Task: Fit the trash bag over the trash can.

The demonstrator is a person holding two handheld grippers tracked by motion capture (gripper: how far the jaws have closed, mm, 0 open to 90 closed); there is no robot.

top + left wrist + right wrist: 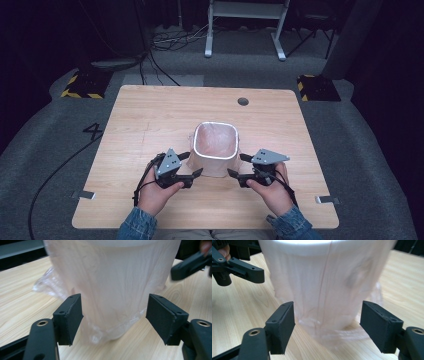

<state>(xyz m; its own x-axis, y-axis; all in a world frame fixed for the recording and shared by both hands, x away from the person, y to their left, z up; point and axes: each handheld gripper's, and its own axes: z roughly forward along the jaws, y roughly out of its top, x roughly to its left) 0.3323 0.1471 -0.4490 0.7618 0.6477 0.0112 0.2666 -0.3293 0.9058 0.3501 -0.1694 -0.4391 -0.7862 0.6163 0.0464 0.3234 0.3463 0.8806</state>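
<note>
Your left tongs (196, 169) stand wide with nothing between the pads; in the left gripper view both black jaws flank the lower wall of the bin without touching it. Your right tongs (236, 166) are likewise wide and empty, jaws spread to either side of the same lower wall in the right gripper view. Both point inward at the bin's near corners from opposite sides, close to it but apart from it.

The thing in hand is a small white square-mouthed plastic bin lined with a thin translucent bag (215, 145). It stands upright near the middle of the light wooden surface (150, 120), slightly toward your side. The liner (112, 285) is folded over the rim and hangs down the outside, wrinkled, bunching loosely at the base.

Judgement on handling: the bin looks light and fairly stiff, liable to slide or tip if pushed low on one side. The film appears soft, slippery and easily torn or dragged off the rim. The loose folds near the base offer a pinch point for the film alone; for the bin itself, the rim edge gives firmer purchase. Pinch gently and steady the opposite side.
</note>
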